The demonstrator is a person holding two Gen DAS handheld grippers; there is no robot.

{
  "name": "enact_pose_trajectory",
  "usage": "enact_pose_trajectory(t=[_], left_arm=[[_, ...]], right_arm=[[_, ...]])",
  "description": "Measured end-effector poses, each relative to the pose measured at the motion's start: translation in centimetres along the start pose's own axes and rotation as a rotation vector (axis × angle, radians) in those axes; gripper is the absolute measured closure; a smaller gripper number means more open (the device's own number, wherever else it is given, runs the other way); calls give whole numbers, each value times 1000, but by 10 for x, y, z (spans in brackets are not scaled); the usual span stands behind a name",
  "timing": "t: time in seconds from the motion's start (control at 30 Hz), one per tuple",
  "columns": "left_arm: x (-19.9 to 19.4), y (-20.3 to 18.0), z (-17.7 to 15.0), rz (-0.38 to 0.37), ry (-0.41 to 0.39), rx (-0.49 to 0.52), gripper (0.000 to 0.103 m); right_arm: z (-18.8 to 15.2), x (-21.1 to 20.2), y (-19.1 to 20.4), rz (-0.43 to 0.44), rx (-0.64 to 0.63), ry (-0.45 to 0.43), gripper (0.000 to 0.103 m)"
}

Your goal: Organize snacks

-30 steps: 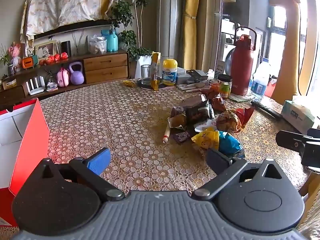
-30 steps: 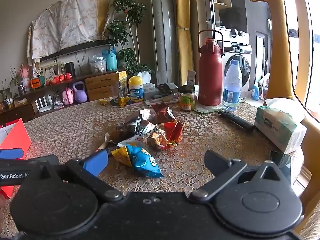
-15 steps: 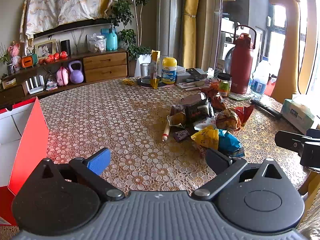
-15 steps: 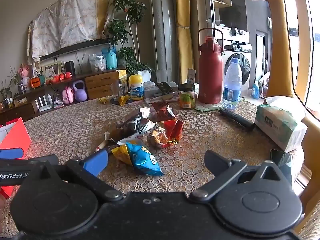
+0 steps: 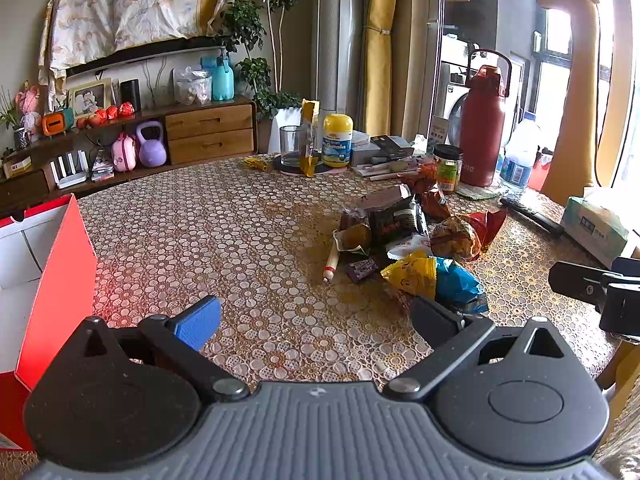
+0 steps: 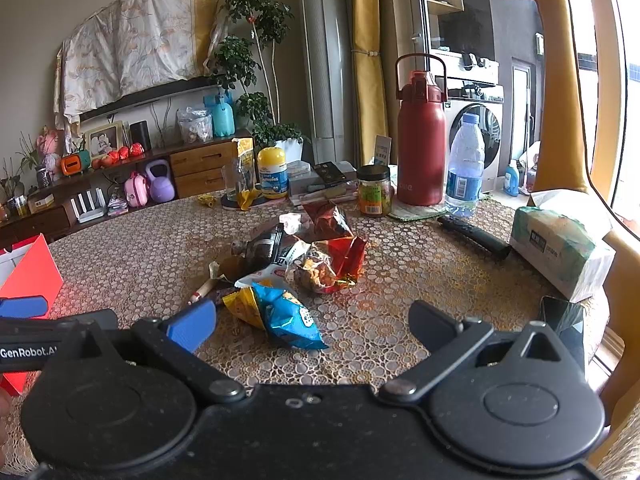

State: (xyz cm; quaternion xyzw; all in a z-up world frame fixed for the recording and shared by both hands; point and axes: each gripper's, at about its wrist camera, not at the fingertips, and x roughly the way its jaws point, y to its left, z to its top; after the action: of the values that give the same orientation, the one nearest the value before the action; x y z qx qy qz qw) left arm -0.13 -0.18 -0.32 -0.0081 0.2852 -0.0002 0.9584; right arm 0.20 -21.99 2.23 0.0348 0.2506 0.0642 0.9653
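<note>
Jaws apart on both grippers above the desk [image 5: 240, 220]; snatching the blue-and-yellow chip bag [image 6: 276, 312] could crush it or scatter neighbouring wrappers [image 6: 320, 256].

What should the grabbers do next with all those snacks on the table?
Probably the right gripper should ease forward and down onto the blue and yellow chip bag, the snack nearest its open fingers. Both grippers hold nothing, the snacks lie in a loose pile, and the red box waits open on the left.
</note>
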Motion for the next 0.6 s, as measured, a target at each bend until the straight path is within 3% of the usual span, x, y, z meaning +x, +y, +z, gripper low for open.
enact_pose_trajectory(t=[0.6], left_arm=[[1, 0, 1, -5, 5, 8, 1]], right_arm=[[0, 1, -1, 1, 1, 3, 0]])
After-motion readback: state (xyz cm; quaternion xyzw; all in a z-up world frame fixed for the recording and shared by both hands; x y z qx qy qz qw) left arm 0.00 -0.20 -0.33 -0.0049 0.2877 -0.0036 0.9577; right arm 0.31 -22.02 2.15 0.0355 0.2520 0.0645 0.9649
